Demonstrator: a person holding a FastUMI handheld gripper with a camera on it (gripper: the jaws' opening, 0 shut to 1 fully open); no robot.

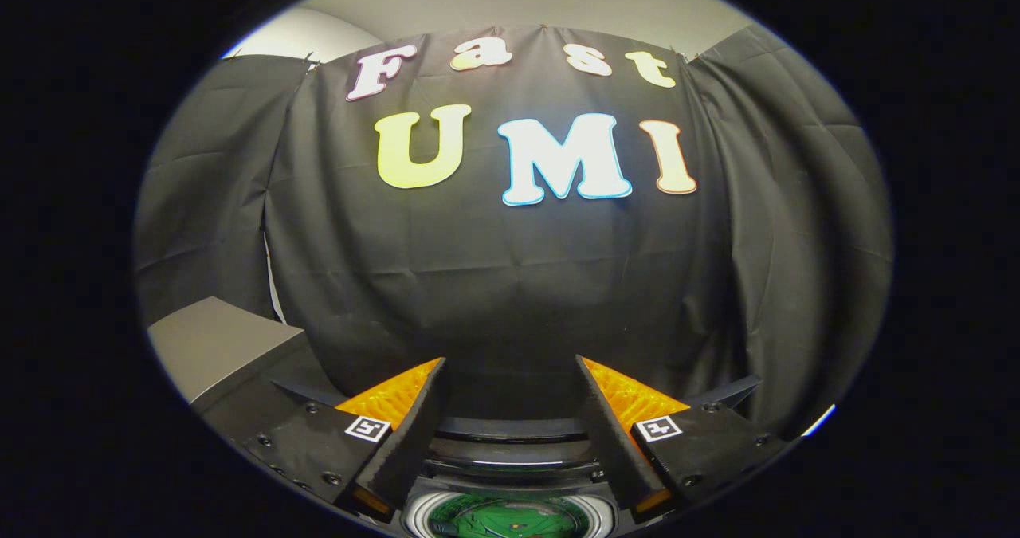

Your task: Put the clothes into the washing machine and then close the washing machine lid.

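Observation:
My gripper (510,363) is open, with nothing between its fingers, and it points at the black cloth wall. Below the fingers lies the top of the washing machine (510,434), its dark rear panel running across between them. Further down, under the fingers, the round drum opening (510,514) shows with a pale rim. A green piece of clothing (510,520) lies inside the drum. The machine's lid cannot be made out.
A grey flat-topped box or cabinet (215,343) stands to the left of the washing machine, against the cloth wall. The black cloth wall (510,283) hangs close behind the machine and wraps around both sides.

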